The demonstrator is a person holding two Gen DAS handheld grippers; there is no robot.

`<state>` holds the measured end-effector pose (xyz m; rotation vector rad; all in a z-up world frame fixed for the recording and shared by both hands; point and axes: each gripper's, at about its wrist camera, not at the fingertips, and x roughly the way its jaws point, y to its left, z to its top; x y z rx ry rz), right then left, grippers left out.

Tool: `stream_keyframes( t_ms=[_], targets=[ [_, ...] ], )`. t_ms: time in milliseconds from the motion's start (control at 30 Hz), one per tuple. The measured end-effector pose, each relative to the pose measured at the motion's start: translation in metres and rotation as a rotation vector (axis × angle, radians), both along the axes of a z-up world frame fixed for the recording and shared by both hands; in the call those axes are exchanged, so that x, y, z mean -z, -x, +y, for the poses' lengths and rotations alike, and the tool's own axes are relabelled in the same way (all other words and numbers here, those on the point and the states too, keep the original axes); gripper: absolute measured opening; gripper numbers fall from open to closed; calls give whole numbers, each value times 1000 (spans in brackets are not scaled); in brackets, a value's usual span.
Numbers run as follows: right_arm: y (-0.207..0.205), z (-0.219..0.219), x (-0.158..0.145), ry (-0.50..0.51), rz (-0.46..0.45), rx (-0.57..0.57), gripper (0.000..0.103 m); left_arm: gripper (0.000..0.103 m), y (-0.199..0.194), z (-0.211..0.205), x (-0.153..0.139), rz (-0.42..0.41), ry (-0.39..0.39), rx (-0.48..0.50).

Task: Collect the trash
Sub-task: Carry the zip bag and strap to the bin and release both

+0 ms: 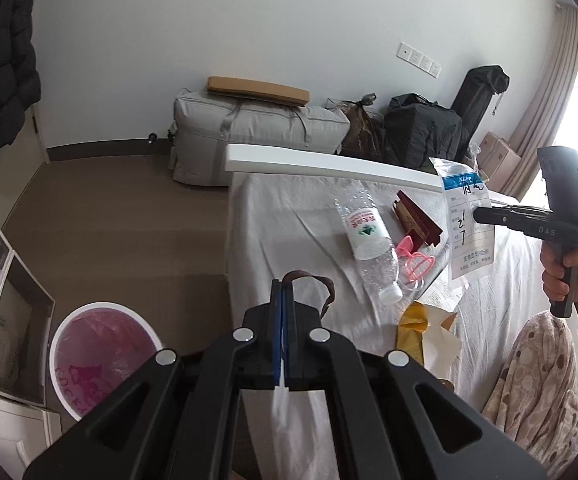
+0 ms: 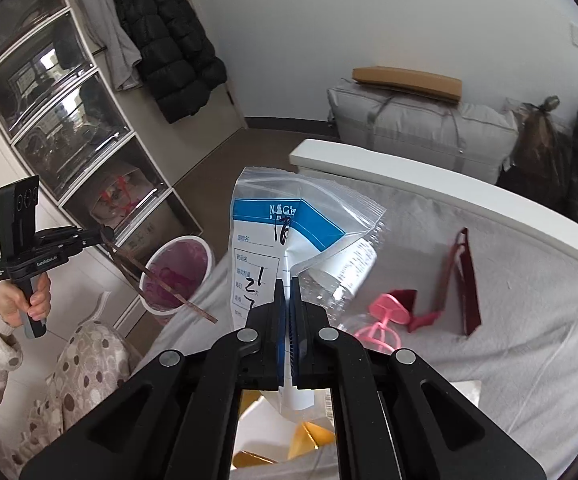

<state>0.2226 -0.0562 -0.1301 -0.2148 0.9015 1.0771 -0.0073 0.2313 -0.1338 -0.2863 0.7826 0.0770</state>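
- The zip bag [image 2: 289, 232], clear with a blue band and handwriting, is pinched in the closed jaws of the right gripper [image 2: 287, 284] and hangs in the air above the bed [image 1: 289, 200], near its foot rail.
- The left gripper [image 1: 283, 286] is clamped on a thin brown strap [image 1: 329, 288], which loops past its tips and trails over the bed's left edge in the right wrist view.
- On the white sheet near the foot rail lie a plastic bottle [image 1: 369, 248], a dark red paper bag [image 1: 417, 220] and a pink plastic piece [image 1: 413, 262]; toward the near edge is a yellow and white wrapper [image 1: 425, 328].
- The white bin [image 1: 101, 356] with a pink liner stands on the floor beside the bed's left edge.
- A storage bag [image 1: 257, 136] sits past the foot rail against the wall.
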Motion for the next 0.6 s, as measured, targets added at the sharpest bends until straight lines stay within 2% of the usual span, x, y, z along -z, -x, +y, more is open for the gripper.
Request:
stream_keyframes(
  t_ms=[267, 600],
  targets=[
    [46, 103, -13, 12, -25, -158, 1, 0, 54, 73, 12, 22, -22, -77],
    [105, 253, 6, 53, -7, -372, 1, 0, 102, 162, 59, 81, -12, -147]
  ],
)
